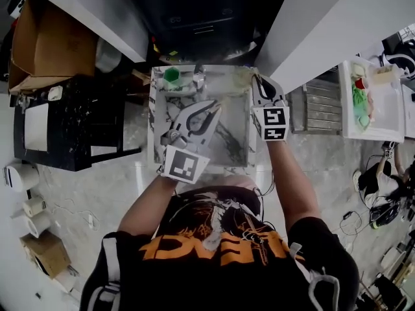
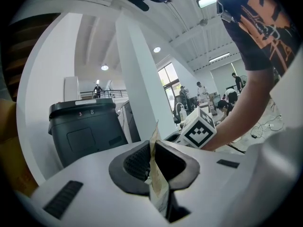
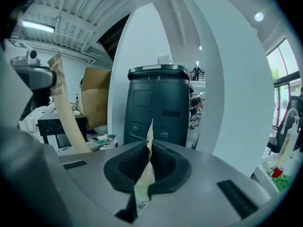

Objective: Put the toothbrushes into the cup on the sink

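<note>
Beyond our left gripper (image 1: 214, 110) (jaws clamped on an upright wrapped toothbrush (image 2: 158, 183)) sits the green cup (image 1: 171, 75), far-left on the sink (image 1: 237, 144). Our right gripper (image 1: 259, 81), farther off, pinches a paper strip (image 3: 144, 174).

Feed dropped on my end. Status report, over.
Left gripper shut on one paper-wrapped toothbrush, right gripper shut on a second wrapped toothbrush. Both at the sink; green cup at its far-left corner. Nothing seen blocking the cup.

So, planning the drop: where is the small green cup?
Head view: the small green cup sits at the white marbled sink's far left corner, beyond the left gripper.
</note>
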`<state>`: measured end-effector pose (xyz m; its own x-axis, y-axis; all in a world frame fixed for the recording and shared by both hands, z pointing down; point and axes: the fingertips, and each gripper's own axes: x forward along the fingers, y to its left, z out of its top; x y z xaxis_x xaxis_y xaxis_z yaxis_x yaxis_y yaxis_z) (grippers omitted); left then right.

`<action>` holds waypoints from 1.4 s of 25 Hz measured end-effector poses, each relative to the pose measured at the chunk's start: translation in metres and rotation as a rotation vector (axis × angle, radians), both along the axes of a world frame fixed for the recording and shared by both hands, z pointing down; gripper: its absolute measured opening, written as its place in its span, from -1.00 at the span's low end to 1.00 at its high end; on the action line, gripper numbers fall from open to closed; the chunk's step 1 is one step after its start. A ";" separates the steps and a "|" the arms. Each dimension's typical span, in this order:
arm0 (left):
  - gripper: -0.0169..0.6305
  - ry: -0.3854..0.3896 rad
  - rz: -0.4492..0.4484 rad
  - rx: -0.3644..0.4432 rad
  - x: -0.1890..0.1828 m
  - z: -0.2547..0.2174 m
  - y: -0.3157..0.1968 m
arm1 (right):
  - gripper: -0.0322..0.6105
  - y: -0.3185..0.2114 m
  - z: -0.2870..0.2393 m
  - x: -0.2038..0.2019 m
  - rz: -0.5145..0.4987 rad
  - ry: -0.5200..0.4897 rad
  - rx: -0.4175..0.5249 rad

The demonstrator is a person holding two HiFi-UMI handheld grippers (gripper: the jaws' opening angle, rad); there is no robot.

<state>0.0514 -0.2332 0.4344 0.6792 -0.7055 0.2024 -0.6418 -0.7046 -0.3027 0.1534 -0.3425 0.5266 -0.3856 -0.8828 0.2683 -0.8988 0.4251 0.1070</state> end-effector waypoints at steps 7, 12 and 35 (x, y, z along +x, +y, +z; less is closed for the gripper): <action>-0.79 -0.027 -0.027 0.018 -0.006 -0.005 0.000 | -0.80 -0.016 0.046 -0.007 -0.025 0.022 -0.088; -0.79 -0.023 -0.047 0.011 -0.011 -0.004 0.000 | -0.34 -0.009 0.041 -0.013 -0.059 0.005 -0.050; -0.79 0.041 -0.032 0.055 -0.013 -0.028 0.027 | -0.86 0.105 -0.106 -0.057 -0.253 -0.151 0.154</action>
<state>0.0384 -0.2059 0.4061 0.6632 -0.7362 0.1349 -0.6764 -0.6667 -0.3131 0.0963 -0.2379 0.4205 -0.6232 -0.7797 0.0616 -0.7773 0.6261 0.0609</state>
